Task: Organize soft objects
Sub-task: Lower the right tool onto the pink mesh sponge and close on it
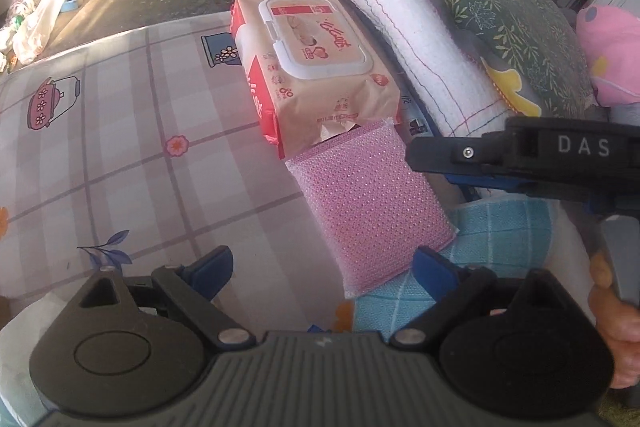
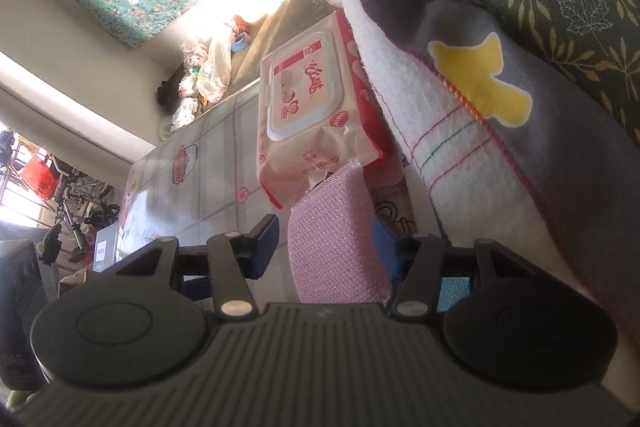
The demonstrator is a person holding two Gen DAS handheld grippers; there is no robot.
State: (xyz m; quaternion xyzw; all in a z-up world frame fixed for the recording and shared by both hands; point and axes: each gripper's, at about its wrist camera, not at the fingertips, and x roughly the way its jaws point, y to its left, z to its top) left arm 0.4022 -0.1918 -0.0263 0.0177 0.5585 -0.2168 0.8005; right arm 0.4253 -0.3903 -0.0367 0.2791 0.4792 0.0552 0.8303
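We see the pink sponge (image 1: 372, 203) lying flat on the checked tablecloth (image 1: 120, 131), its far end tucked under the wipes pack (image 1: 316, 71), its near end over a blue cloth (image 1: 496, 239). Rolled white towel (image 1: 404, 27) just beside the pack. Left gripper (image 1: 324, 267): jaws wide apart, nothing between the pads, sponge ahead. Right gripper (image 2: 324, 247): jaws astride the sponge; whether the pads press it we cannot tell
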